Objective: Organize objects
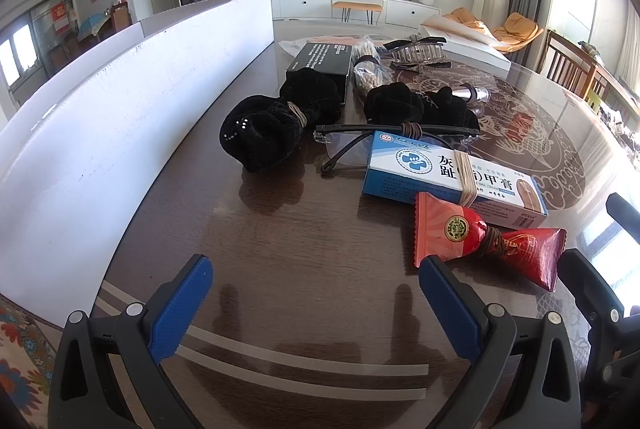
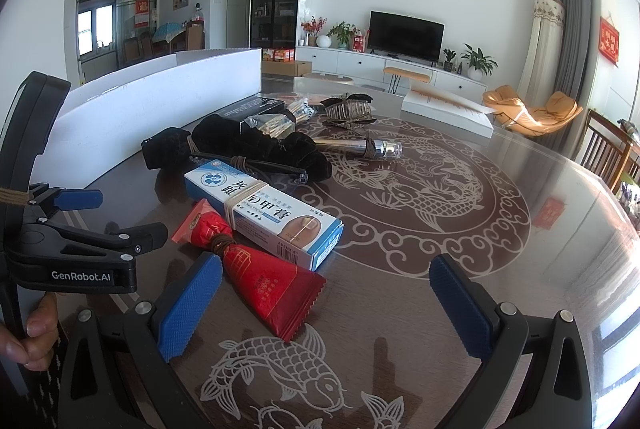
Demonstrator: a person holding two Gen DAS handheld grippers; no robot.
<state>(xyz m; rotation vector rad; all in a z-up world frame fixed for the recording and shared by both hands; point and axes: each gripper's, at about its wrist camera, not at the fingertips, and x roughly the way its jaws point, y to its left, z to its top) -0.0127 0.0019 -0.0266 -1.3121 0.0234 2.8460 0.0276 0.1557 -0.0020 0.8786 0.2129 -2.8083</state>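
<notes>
Near: red candy packet (image 2: 256, 271), cinched at the middle by a band, flat on table. Just behind, touching: blue-white ointment box (image 2: 266, 205), banded. Farther: folded glasses (image 1: 360, 143), two black velvet scrunchies (image 1: 276, 125), black box (image 1: 322, 59), hair claw (image 2: 348, 111), silver tube (image 2: 360, 147).

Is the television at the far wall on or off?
Off, as far as visible: the television screen is uniformly dark in both views, showing no picture.

Glossy dark table (image 2: 520, 269), glass-smooth. Red wrapper (image 2: 264, 285) shines like foil; scrunchie (image 1: 260, 137) at eleven o'clock looks velvety, matt.
</notes>
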